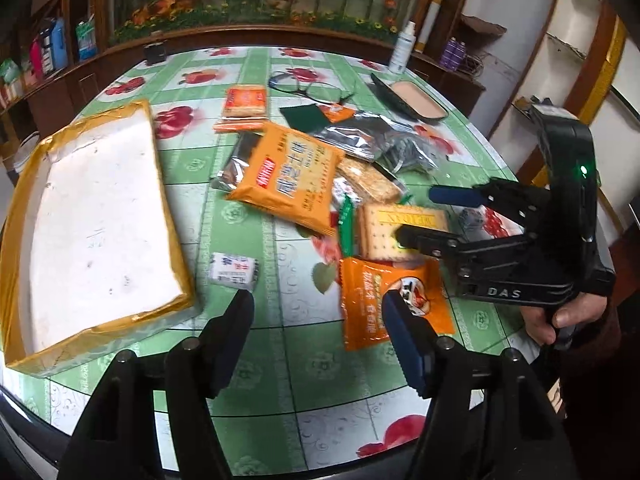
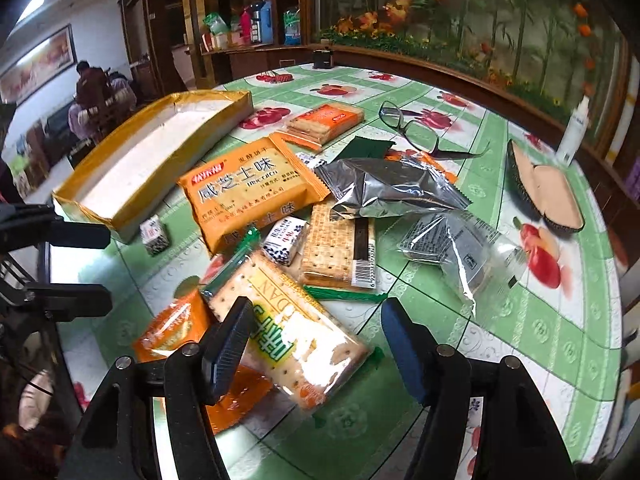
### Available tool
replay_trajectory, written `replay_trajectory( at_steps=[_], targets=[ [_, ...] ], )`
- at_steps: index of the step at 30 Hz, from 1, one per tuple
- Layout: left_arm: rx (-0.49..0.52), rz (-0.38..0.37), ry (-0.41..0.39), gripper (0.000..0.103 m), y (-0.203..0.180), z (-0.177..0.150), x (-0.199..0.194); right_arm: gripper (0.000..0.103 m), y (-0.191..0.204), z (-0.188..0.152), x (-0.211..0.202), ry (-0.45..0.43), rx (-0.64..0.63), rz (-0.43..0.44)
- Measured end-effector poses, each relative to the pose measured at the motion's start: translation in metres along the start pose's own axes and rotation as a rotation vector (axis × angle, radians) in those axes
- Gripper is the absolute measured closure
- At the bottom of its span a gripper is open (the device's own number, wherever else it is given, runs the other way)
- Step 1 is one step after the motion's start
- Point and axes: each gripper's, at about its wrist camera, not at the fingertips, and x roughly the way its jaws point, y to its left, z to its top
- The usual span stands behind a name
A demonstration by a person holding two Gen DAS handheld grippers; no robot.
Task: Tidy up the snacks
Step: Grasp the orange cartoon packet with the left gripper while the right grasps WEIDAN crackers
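Snacks (image 1: pixel 288 184) heaped mid-table, tray (image 1: pixel 100 216) empty at table's left edge

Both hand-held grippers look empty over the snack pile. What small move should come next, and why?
Probably lower the right hand-held gripper and close it on the green-edged cracker pack. That pack lies straight between its open fingers, nothing is held, and the yellow-rimmed tray has no snacks in it. The left hand-held gripper, also open, hovers beside the small orange packet.
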Motion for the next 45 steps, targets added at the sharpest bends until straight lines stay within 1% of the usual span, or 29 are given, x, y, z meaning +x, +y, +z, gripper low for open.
replay_trajectory(
  at_steps=[3, 4, 7, 9, 10, 11, 12, 13, 14, 16, 17, 18, 20, 23, 24, 25, 26, 28, 29, 30, 31, 34, 35, 37, 39, 40, 41, 42, 45],
  targets=[
    [0.029, -0.016, 0.007, 0.037, -0.007, -0.002, 0.002, 0.025, 0.003, 0.000, 0.001, -0.011, -0.015, 0.002],
    [0.034, -0.020, 0.012, 0.037, -0.009, -0.003, 0.003, 0.025, 0.004, -0.001, 0.002, -0.014, -0.022, -0.002],
    [0.042, -0.022, 0.023, 0.037, -0.011, -0.004, 0.004, 0.025, 0.010, -0.002, 0.001, -0.004, -0.055, 0.022],
    [0.043, -0.029, 0.035, 0.037, -0.011, -0.005, 0.004, 0.026, 0.019, -0.005, 0.002, 0.011, -0.113, 0.026],
    [0.039, -0.036, 0.039, 0.037, -0.010, -0.006, 0.003, 0.029, 0.025, -0.007, 0.003, 0.031, -0.146, 0.032],
    [0.034, -0.047, 0.044, 0.037, -0.009, -0.006, 0.002, 0.038, 0.028, -0.009, 0.005, 0.045, -0.161, 0.041],
    [0.028, -0.058, 0.049, 0.037, -0.007, -0.007, 0.001, 0.042, 0.029, -0.009, 0.006, 0.060, -0.159, 0.062],
    [0.022, -0.070, 0.054, 0.037, -0.007, -0.007, 0.000, 0.045, 0.026, -0.010, 0.006, 0.087, -0.140, 0.100],
    [0.018, -0.077, 0.055, 0.037, -0.006, -0.008, -0.002, 0.048, 0.025, -0.011, 0.007, 0.102, -0.128, 0.115],
    [0.000, -0.088, 0.058, 0.036, -0.003, -0.010, -0.006, 0.050, 0.026, -0.013, 0.006, 0.110, -0.141, 0.103],
    [-0.012, -0.101, 0.064, 0.036, -0.002, -0.011, -0.008, 0.051, 0.028, -0.014, 0.006, 0.115, -0.145, 0.111],
    [-0.023, -0.120, 0.067, 0.036, -0.002, -0.012, -0.011, 0.051, 0.026, -0.014, 0.006, 0.115, -0.132, 0.125],
    [-0.029, -0.151, 0.066, 0.035, -0.005, -0.015, -0.016, 0.052, 0.016, -0.012, 0.007, 0.119, -0.055, 0.160],
    [-0.045, -0.240, 0.086, 0.030, -0.016, -0.019, -0.016, 0.052, -0.004, -0.007, 0.006, 0.104, 0.047, 0.182],
    [-0.045, -0.251, 0.092, 0.029, -0.021, -0.020, -0.014, 0.052, -0.011, -0.006, 0.004, 0.098, 0.084, 0.198],
    [-0.041, -0.248, 0.112, 0.027, -0.027, -0.021, -0.009, 0.052, -0.014, -0.006, 0.003, 0.093, 0.102, 0.204],
    [-0.031, -0.223, 0.134, 0.027, -0.034, -0.021, -0.003, 0.052, -0.016, -0.005, 0.001, 0.085, 0.115, 0.203],
    [0.000, -0.137, 0.149, 0.027, -0.046, -0.021, 0.009, 0.052, -0.015, -0.004, -0.003, 0.061, 0.117, 0.197],
    [0.023, -0.077, 0.154, 0.027, -0.051, -0.021, 0.015, 0.052, -0.015, -0.003, -0.005, 0.053, 0.114, 0.195],
    [0.058, 0.009, 0.170, 0.027, -0.058, -0.020, 0.023, 0.052, -0.014, -0.004, -0.006, 0.049, 0.112, 0.191],
    [0.085, 0.052, 0.184, 0.027, -0.063, -0.019, 0.030, 0.052, -0.015, -0.004, -0.008, 0.044, 0.116, 0.191],
    [0.124, 0.079, 0.207, 0.026, -0.072, -0.018, 0.048, 0.052, -0.016, -0.001, -0.007, 0.040, 0.119, 0.188],
    [0.133, 0.074, 0.208, 0.021, -0.075, -0.016, 0.053, 0.052, -0.016, 0.000, -0.007, 0.040, 0.121, 0.187],
    [0.150, 0.090, 0.165, 0.020, -0.077, -0.012, 0.058, 0.052, -0.016, 0.001, -0.007, 0.035, 0.125, 0.185],
    [0.159, 0.101, 0.106, 0.025, -0.077, -0.011, 0.061, 0.052, -0.017, 0.002, -0.009, 0.026, 0.126, 0.175],
    [0.167, 0.096, 0.084, 0.040, -0.078, -0.011, 0.060, 0.052, -0.018, 0.002, -0.009, 0.025, 0.129, 0.175],
    [0.169, 0.085, 0.069, 0.070, -0.077, -0.009, 0.059, 0.052, -0.020, 0.002, -0.009, 0.023, 0.136, 0.176],
    [0.154, 0.066, 0.065, 0.082, -0.075, -0.006, 0.058, 0.052, -0.021, 0.002, -0.009, 0.020, 0.141, 0.177],
    [0.101, 0.017, 0.047, 0.086, -0.066, -0.005, 0.057, 0.052, -0.023, 0.002, -0.011, 0.014, 0.154, 0.179]
  ],
)
